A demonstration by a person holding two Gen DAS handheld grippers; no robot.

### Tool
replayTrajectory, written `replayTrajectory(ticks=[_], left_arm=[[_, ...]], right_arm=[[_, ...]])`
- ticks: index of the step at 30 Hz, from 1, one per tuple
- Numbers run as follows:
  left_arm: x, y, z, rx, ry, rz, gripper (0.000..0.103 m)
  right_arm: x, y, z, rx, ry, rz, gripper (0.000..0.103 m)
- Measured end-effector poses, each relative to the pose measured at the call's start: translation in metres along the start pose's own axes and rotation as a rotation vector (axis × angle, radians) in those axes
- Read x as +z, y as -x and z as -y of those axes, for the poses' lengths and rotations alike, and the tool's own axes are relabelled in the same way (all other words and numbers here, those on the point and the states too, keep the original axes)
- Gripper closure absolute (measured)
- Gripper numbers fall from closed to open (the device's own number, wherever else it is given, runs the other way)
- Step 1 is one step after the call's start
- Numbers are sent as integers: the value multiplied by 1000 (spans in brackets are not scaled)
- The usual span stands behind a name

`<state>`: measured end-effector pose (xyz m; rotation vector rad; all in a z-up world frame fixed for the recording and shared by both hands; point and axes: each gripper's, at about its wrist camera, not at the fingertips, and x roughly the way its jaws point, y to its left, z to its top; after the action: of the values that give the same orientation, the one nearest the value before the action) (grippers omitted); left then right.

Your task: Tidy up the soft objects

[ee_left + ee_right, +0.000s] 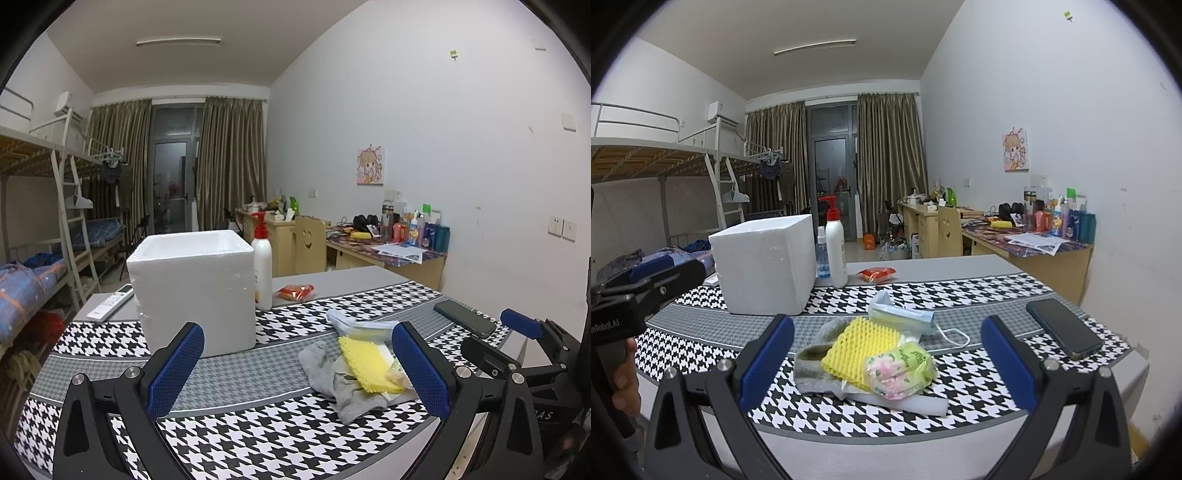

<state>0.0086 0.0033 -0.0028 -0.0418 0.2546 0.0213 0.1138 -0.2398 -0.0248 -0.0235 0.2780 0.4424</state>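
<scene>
Left tongs (297, 373) spread wide, white foam box (194, 288), grey sock (332, 380), yellow foam net (364, 365)

Black-and-white houndstooth cloth (960, 291) is covering the table, grey bands running through it. Ahead of the blue pads (768, 360): yellow net (860, 343) sitting on a grey sock (812, 369), green-and-pink floral pack (901, 365), white box (764, 264), dark phone (1063, 326).

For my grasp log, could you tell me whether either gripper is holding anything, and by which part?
Nothing is held: the left gripper and right gripper are both open and empty, short of the pile with the yellow foam net.
</scene>
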Motion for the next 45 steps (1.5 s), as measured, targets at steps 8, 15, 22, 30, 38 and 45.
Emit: replayTrajectory(ticks=[8, 15, 22, 30, 38, 45], left_arm=[[1, -2, -1, 4, 5, -3, 1], [0, -6, 0, 2, -1, -17, 1], [-1, -14, 1, 1, -4, -38, 1], [-2, -31, 0, 22, 2, -79, 1], [-5, -49, 4, 20, -6, -119, 1], [-10, -61, 5, 35, -11, -156, 1]], right_arm=[[0, -2, -3, -3, 15, -5, 1], [0, -5, -1, -3, 7, -10, 1], [-1, -12, -1, 0, 6, -25, 1], [-3, -31, 6, -3, -1, -72, 1], [-8, -43, 15, -18, 0, -114, 1], [-15, -56, 20, -4, -16, -173, 1]])
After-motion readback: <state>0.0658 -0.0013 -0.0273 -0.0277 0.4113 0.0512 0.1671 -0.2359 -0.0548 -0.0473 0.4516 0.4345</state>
